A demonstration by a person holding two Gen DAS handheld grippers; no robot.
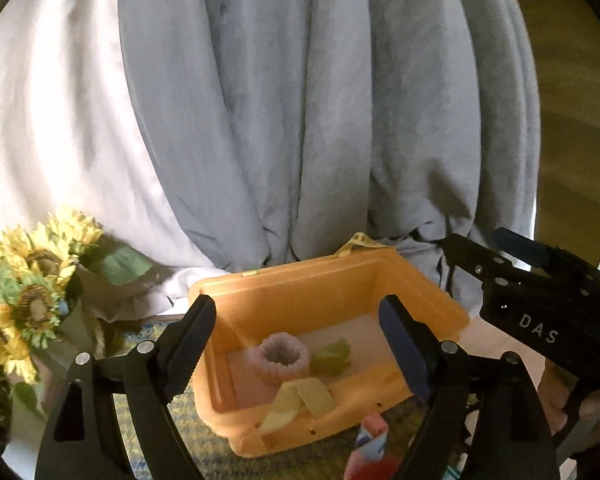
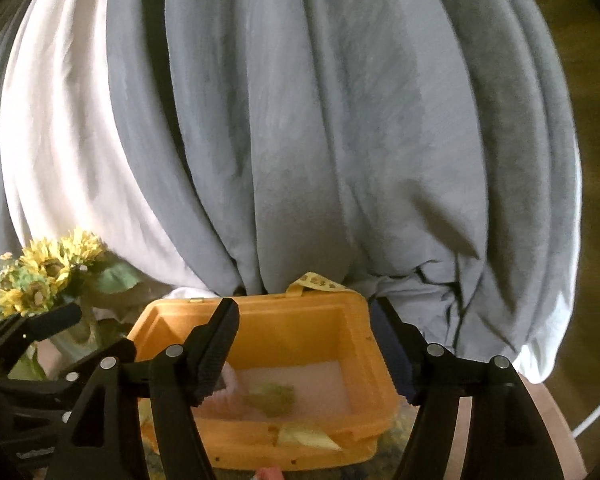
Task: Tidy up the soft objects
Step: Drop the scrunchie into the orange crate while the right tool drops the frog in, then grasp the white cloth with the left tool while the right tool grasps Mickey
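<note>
From the left wrist camera, the left gripper (image 1: 296,344) hangs above an orange bin (image 1: 424,300) and tilts down into it, its fingers (image 1: 198,336) spread wide apart and holding nothing. Inside the bin lie a pink scrunchie (image 1: 285,361) and, just beside it, a green cloth (image 1: 332,356). A yellow ribbon (image 1: 296,402) drapes over the bin's near rim. The right gripper (image 1: 540,300) reaches in from the right, near the bin's right wall. Sunflowers (image 1: 32,292) stand to the left, grey curtains (image 1: 300,120) behind.

From the right wrist camera, the right gripper (image 2: 312,348) also points down over the bin (image 2: 260,312), fingers (image 2: 216,352) wide apart and empty. The green cloth (image 2: 274,396) shows blurred on the bin's floor; the scrunchie is mostly hidden behind the left finger.
</note>
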